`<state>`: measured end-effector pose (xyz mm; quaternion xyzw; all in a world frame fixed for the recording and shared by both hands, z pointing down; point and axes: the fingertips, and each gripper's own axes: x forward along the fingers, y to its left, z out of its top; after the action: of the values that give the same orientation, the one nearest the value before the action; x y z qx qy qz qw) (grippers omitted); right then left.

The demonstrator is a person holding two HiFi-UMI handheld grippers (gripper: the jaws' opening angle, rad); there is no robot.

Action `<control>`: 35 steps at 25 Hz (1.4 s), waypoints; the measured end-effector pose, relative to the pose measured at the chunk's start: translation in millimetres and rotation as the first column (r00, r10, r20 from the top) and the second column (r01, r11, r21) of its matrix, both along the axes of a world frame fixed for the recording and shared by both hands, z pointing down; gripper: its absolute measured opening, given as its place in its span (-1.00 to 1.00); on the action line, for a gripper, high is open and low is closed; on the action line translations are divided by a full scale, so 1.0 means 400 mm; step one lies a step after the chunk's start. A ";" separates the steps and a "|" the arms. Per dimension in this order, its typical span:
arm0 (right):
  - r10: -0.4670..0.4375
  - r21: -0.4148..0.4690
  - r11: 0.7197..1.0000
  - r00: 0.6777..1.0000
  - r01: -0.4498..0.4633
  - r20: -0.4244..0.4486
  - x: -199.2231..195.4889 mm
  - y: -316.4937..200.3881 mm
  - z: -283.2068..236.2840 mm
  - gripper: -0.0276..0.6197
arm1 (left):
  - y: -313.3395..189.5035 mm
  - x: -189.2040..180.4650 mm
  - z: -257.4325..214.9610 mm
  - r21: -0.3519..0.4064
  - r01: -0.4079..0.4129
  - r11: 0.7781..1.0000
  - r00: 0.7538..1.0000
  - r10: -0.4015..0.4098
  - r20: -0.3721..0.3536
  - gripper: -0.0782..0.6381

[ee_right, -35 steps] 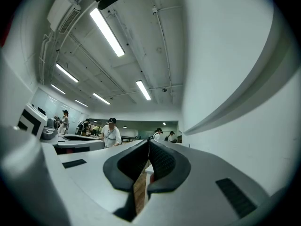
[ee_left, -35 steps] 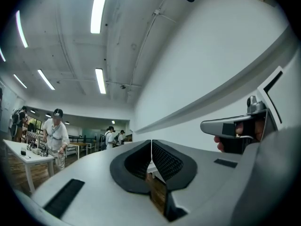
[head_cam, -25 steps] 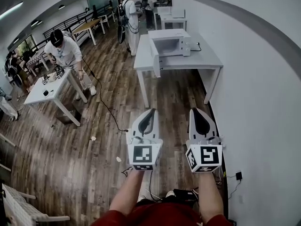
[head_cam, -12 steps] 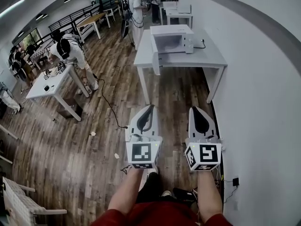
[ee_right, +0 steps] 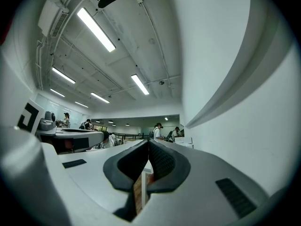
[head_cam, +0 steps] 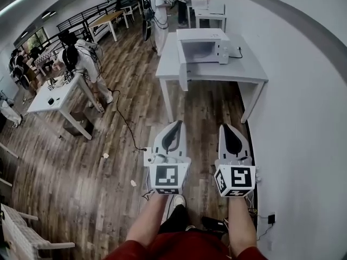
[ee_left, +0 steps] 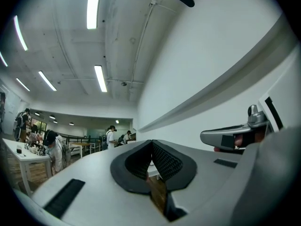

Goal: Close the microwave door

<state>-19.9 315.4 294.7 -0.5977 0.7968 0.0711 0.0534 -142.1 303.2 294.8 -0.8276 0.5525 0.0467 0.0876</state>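
A white microwave [head_cam: 205, 43] stands on a grey table [head_cam: 246, 72] by the right wall, far ahead in the head view. Its door [head_cam: 182, 68] hangs open, swung out over the table's front edge. My left gripper [head_cam: 177, 124] and right gripper [head_cam: 224, 128] are held side by side above the wooden floor, well short of the table, pointing towards it. Both are shut with nothing between the jaws. In the left gripper view the left gripper [ee_left: 151, 143] has its pads meeting at the tips, and the right gripper [ee_right: 148, 143] looks the same in the right gripper view.
The white wall [head_cam: 303, 118] runs close on my right. A person [head_cam: 81, 58] bends over a white table [head_cam: 51, 99] at the left, and a black cable [head_cam: 126, 124] trails across the floor. More people and tables stand further back. A white chair [head_cam: 21, 236] is at the lower left.
The table and microwave have come nearer and look larger as I walk forward. Both grippers have travelled forward with me and stayed shut.
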 end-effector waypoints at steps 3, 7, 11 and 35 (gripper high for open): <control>0.000 -0.003 1.000 1.000 0.000 -0.017 -0.026 -0.071 0.007 -0.83 | -0.073 -0.025 0.015 -0.005 -0.009 1.000 1.000 0.009 -0.005 -0.70; -0.001 -0.011 1.000 0.999 0.000 -0.046 -0.069 -0.183 0.002 -0.83 | -0.189 -0.080 0.014 -0.009 -0.013 1.000 1.000 0.013 -0.018 -0.71; 0.002 -0.005 1.000 0.999 -0.002 -0.047 -0.102 -0.317 -0.015 -0.83 | -0.312 -0.123 0.007 -0.001 -0.028 1.000 0.999 0.028 -0.025 -0.71; -0.006 0.020 1.000 1.000 0.007 -0.018 -0.002 -0.873 0.000 -0.83 | -0.864 0.002 0.014 0.009 -0.025 1.000 1.000 0.025 -0.014 -0.71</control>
<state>-20.6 -33.8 294.5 -0.5939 0.7984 0.0840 0.0525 -141.1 -42.6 300.4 -0.8336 0.5426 0.0560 0.0868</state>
